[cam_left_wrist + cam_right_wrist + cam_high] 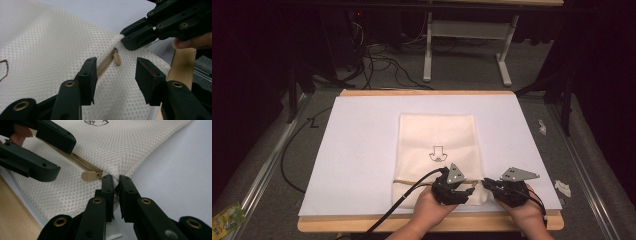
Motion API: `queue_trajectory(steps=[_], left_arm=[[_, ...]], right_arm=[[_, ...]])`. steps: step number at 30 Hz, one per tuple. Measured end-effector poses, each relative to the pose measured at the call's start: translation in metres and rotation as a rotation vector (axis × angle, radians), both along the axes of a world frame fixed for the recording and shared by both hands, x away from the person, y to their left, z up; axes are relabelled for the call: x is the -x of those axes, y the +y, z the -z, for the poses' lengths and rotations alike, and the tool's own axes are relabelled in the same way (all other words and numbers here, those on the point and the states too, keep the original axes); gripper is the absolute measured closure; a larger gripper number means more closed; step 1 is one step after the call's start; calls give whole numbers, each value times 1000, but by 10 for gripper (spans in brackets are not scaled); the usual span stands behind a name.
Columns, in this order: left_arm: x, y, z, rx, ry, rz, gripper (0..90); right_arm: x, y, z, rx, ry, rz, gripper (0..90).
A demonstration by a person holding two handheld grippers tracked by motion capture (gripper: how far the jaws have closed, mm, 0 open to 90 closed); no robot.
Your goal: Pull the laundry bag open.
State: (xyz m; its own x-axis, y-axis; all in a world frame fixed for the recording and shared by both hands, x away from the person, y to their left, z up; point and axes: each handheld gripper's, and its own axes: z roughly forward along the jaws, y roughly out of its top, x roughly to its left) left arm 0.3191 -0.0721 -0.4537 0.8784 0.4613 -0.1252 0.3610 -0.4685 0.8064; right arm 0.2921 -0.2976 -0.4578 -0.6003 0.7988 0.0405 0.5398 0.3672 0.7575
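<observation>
Both of the person's forearms come in over the near edge of the table, hands close together at the near right corner of a cream mesh bag point(437, 145). The left gripper point(455, 192) hovers over the bag's near edge with its jaws spread wide on either side of a tan zipper point(105, 65), touching neither the zipper nor its pull tab point(117, 58). The right gripper point(114, 185), held just to the right of it, has its jaws pinched tight on the bag's corner fabric, right at the zipper's end beside the pull tab.

The bag is flat, made of dotted white-cream mesh, with a small dark line drawing point(437, 154) at about its middle. It lies on a white sheet point(362, 150) covering a wooden table point(337, 224), roughly central left to right and reaching to the near edge of the sheet. Its long axis runs from near to far. The zipper crosses the bag left to right along the near end, with the pull tab sitting at its right end.
</observation>
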Motion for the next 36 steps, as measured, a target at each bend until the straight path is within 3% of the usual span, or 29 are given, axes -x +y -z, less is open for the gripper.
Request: queue_trajectory(steps=[4, 11, 21, 26, 36], left_arm=[[1, -10, 2, -14, 16, -3, 604], [1, -24, 6, -58, -4, -39, 699], [1, -25, 7, -58, -35, -68, 861], [3, -24, 8, -57, -57, -65, 871], [2, -23, 8, -62, -54, -57, 875]], right_arm=[[-1, -1, -1, -11, -2, 0, 842], [1, -2, -4, -23, -28, -4, 842], [2, -1, -7, -28, -48, -2, 843], [2, -1, -8, -29, -49, 0, 845], [2, 0, -7, -22, -55, 3, 847]])
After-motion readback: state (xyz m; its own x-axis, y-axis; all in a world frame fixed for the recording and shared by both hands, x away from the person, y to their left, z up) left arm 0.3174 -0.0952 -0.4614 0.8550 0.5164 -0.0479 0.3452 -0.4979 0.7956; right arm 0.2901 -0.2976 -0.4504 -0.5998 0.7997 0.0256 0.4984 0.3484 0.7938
